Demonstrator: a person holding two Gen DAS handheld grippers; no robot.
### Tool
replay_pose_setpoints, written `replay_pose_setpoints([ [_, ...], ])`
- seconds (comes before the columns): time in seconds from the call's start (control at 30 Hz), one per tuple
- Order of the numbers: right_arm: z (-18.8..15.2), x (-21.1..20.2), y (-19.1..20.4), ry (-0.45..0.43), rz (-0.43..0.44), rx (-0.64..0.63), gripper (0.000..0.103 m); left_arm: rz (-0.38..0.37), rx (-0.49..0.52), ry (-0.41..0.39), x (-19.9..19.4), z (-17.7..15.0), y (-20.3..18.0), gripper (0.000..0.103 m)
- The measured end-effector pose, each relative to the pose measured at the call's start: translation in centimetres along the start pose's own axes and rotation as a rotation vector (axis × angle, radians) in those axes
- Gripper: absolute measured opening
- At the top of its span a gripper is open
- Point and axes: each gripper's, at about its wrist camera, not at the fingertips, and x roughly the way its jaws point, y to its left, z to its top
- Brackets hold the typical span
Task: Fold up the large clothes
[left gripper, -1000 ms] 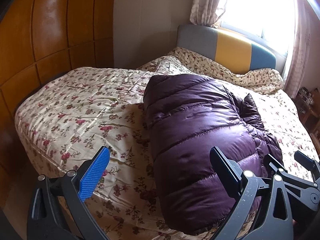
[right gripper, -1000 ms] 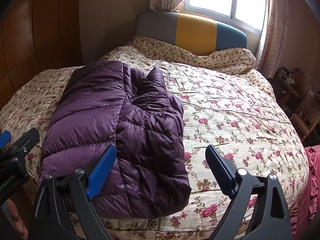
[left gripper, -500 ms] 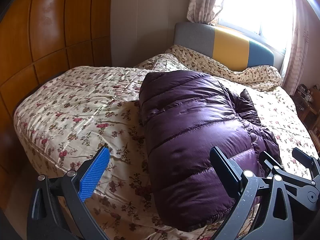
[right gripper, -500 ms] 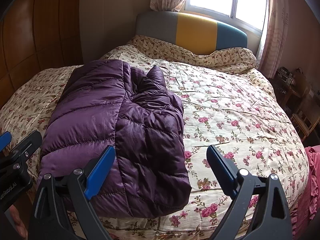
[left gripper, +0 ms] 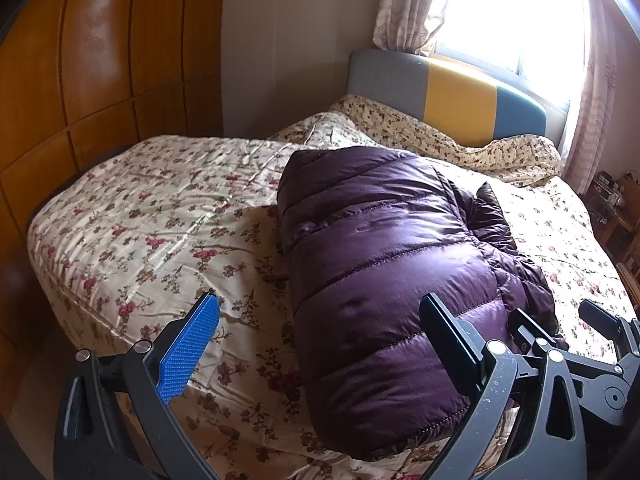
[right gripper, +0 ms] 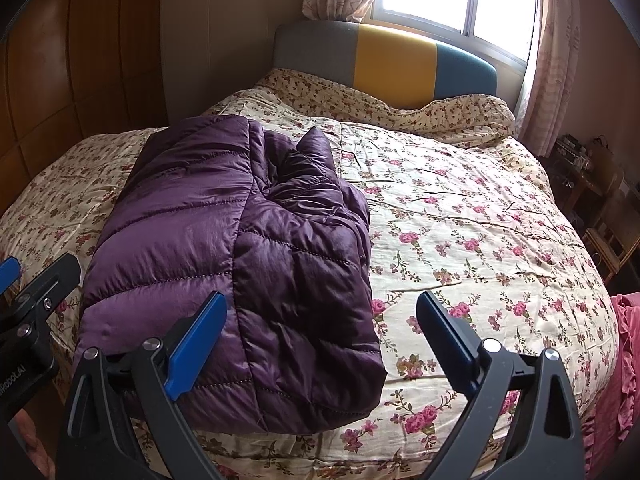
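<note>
A purple quilted down jacket (left gripper: 384,264) lies folded into a long bundle on the floral bedspread (left gripper: 160,216), near the bed's foot. My left gripper (left gripper: 320,344) hovers open over the jacket's near left edge, holding nothing. In the right wrist view the jacket (right gripper: 240,264) fills the left half, a sleeve and collar bunched on top. My right gripper (right gripper: 320,332) is open above the jacket's near right corner, empty. Each view shows the other gripper at its edge: the right gripper (left gripper: 596,344) and the left gripper (right gripper: 36,292).
The floral bedspread (right gripper: 480,240) stretches out to the jacket's right. A grey, yellow and blue headboard (right gripper: 396,64) stands under a bright window. Wooden wardrobe panels (left gripper: 80,80) line the left side. A small cluttered table (right gripper: 580,160) and a pink fabric (right gripper: 616,380) sit at the right.
Both grippers have drawn back and risen slightly from the jacket, staying open. The jacket has not moved.
</note>
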Motion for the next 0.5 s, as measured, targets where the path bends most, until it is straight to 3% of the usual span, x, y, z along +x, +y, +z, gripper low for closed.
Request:
replay_pose_setpoints([
  [0.5,-0.09,-0.13,-0.37,-0.005,-0.002,0.004,0.096,0.009,-0.009,0.019,0.08,-0.14,-0.27,0.099],
])
